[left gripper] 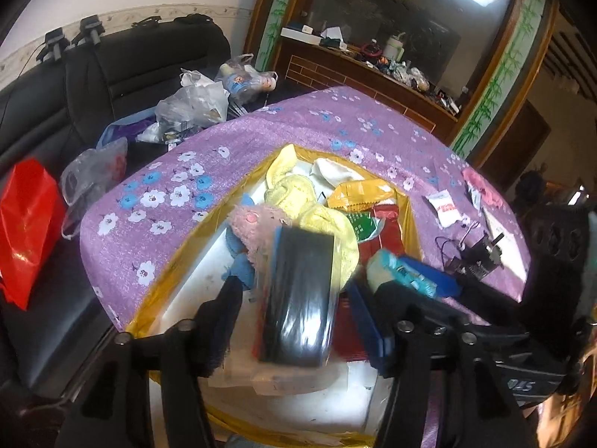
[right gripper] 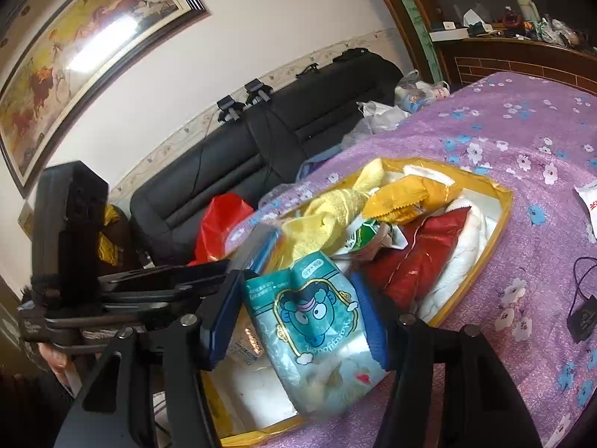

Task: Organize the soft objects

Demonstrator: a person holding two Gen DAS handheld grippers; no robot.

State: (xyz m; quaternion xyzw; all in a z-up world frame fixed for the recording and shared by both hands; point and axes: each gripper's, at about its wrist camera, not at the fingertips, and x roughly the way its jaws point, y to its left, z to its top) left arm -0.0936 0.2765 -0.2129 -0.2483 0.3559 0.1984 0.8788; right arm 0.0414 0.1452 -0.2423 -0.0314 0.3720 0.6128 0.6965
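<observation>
A gold-rimmed box (left gripper: 179,261) with a white lining lies open on the purple floral cloth (left gripper: 156,171). It holds a yellow towel (left gripper: 298,194), a pink fluffy toy (left gripper: 253,231), a blue cloth, an orange packet (left gripper: 358,194) and a red bag (right gripper: 421,257). A black bundle in clear plastic (left gripper: 298,295) sits blurred between the wide-apart fingers of my left gripper (left gripper: 298,321), over the box. My right gripper (right gripper: 298,321) is shut on a teal cartoon tissue pack (right gripper: 317,321), also over the box; it shows in the left wrist view (left gripper: 399,272).
A black sofa (right gripper: 261,142) stands behind the table with plastic bags (left gripper: 194,104) and a red bag (left gripper: 26,231) on it. A white sachet (left gripper: 444,209), a pink item (left gripper: 481,186) and a small black tag on a cord (right gripper: 582,313) lie on the cloth. A cluttered wooden shelf (left gripper: 373,63) is behind.
</observation>
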